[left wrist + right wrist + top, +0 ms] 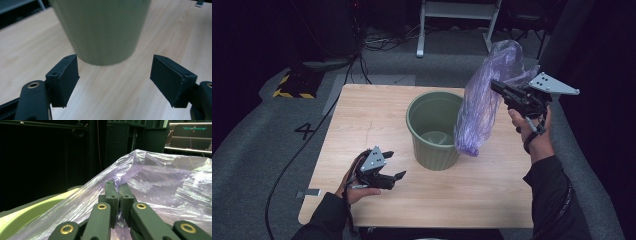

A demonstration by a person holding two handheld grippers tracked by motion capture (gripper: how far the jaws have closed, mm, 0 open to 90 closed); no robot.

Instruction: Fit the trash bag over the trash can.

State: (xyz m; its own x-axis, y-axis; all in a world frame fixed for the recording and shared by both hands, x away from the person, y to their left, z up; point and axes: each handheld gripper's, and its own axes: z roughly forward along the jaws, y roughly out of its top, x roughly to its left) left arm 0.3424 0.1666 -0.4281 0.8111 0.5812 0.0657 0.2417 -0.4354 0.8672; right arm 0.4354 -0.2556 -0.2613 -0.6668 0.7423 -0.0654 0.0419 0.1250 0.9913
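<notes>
Left tool, jaws apart, faces the green bin on the table.

From my left gripper's view the green bin is blurred and cut off at the top edge, so I see neither its rim nor its inside. In the high view the purple plastic bag hangs in front of the bin's right rim and hides it. Along my right gripper the bag's film runs off the right and bottom edges, and whatever lies behind it stays hidden.
</notes>
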